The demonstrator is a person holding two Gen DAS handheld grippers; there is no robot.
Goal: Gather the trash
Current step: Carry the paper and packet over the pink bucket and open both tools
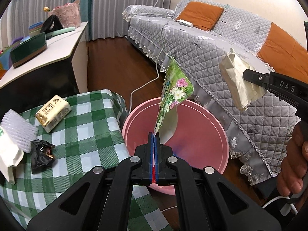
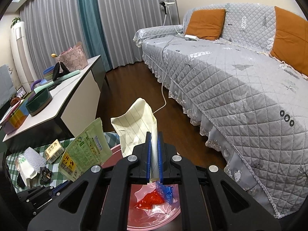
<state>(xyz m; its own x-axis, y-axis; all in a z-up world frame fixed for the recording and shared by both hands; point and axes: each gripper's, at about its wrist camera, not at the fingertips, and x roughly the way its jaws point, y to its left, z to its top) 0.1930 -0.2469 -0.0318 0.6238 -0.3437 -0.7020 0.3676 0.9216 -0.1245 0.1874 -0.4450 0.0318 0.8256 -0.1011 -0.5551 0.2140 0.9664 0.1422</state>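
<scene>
My left gripper (image 1: 153, 133) is shut on a green flowered pouch (image 1: 174, 88) and holds it above the pink basin (image 1: 202, 127). The pouch's printed back also shows in the right wrist view (image 2: 84, 152). My right gripper (image 2: 154, 133) is shut on a crumpled sheet of lined cream paper (image 2: 134, 125), held over the same basin (image 2: 154, 221). That gripper (image 1: 248, 75) and the paper (image 1: 238, 80) also show at the right of the left wrist view. Red and blue wrappers (image 2: 152, 200) lie in the basin.
A green checked table (image 1: 86, 134) at the left holds a tissue pack (image 1: 53, 113), white foam netting (image 1: 17, 130), a black crumpled bag (image 1: 41, 154) and a white bag (image 1: 7, 159). A grey quilted sofa (image 1: 240, 77) is on the right. A white desk (image 1: 48, 46) stands behind.
</scene>
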